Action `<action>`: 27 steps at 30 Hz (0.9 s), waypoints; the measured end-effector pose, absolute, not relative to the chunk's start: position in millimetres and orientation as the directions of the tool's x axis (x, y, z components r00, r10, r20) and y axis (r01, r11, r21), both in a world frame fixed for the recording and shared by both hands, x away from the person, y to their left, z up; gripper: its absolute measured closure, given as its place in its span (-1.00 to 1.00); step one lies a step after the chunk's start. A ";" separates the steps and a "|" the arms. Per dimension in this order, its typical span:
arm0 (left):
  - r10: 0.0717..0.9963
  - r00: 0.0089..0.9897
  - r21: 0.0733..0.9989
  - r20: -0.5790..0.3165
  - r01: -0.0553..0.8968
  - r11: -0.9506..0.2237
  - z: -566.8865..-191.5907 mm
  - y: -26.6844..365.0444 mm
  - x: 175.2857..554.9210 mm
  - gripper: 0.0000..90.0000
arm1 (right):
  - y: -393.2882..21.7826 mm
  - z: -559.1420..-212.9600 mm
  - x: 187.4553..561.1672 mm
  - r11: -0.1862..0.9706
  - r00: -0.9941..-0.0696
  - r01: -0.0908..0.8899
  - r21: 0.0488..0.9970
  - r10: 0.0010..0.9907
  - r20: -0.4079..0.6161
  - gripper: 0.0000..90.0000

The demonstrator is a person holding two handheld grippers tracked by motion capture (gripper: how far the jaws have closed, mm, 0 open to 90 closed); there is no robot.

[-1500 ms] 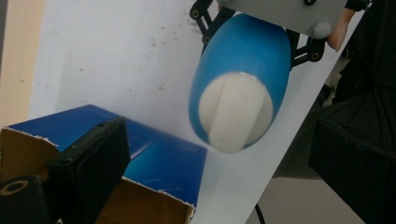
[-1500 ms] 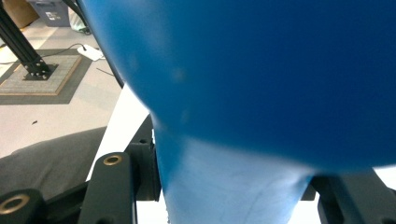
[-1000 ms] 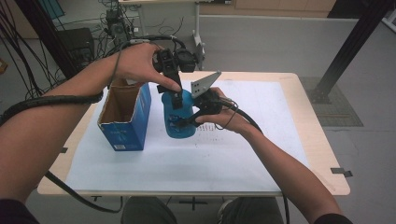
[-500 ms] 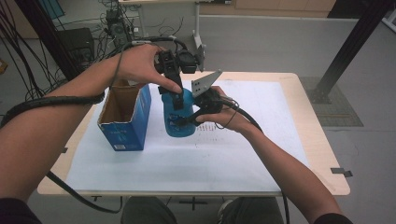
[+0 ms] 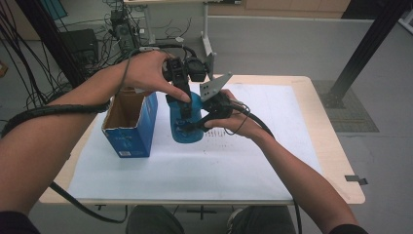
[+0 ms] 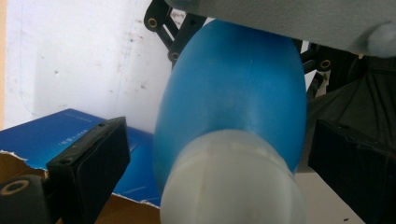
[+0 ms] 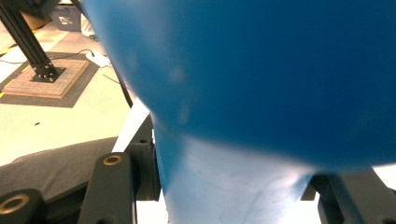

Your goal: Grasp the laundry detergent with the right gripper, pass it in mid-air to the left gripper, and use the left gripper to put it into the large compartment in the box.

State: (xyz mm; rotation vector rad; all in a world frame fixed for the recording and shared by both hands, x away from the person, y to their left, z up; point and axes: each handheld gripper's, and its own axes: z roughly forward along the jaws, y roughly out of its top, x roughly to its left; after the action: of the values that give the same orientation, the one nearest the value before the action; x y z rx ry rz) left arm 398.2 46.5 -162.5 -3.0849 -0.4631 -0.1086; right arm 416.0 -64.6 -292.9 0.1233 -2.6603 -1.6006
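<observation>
Blue bottle [image 5: 185,122] upright on white sheet [image 5: 195,165], held between both grippers. Right gripper [image 5: 187,127] jaws clamped on bottle body from side, as closed as bottle allows. Left gripper [image 5: 182,100] points down over bottle top; its jaws open, pale cap [image 6: 229,182] and blue body between them, pads apart from bottle. Open blue box [image 5: 130,124] just beside left gripper's jaws, near bottle, not touching it.

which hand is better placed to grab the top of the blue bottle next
Left. The left gripper hangs above the blue bottle, its open jaws either side of the white top. The right gripper already clamps the bottle's side.
</observation>
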 end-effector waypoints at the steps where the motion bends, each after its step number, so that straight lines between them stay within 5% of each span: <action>1: 0.292 0.954 -0.015 0.070 0.294 -0.956 -162.4 46.0 398.1 -0.87 | -64.8 -292.8 416.2 0.468 -0.996 -0.056 0.882 -0.085 -0.018 -0.04; 27: 0.284 0.956 -0.024 0.076 0.286 -0.958 -164.5 45.2 398.2 -0.87 | -64.0 -290.9 415.2 0.468 -0.996 -0.046 0.882 -0.091 -0.004 -0.04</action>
State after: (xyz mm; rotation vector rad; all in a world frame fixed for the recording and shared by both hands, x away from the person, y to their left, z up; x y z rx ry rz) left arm 398.2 45.2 -164.5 -3.0723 -0.4475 -0.1122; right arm 415.2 -64.0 -290.9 0.1238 -2.6543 -1.5929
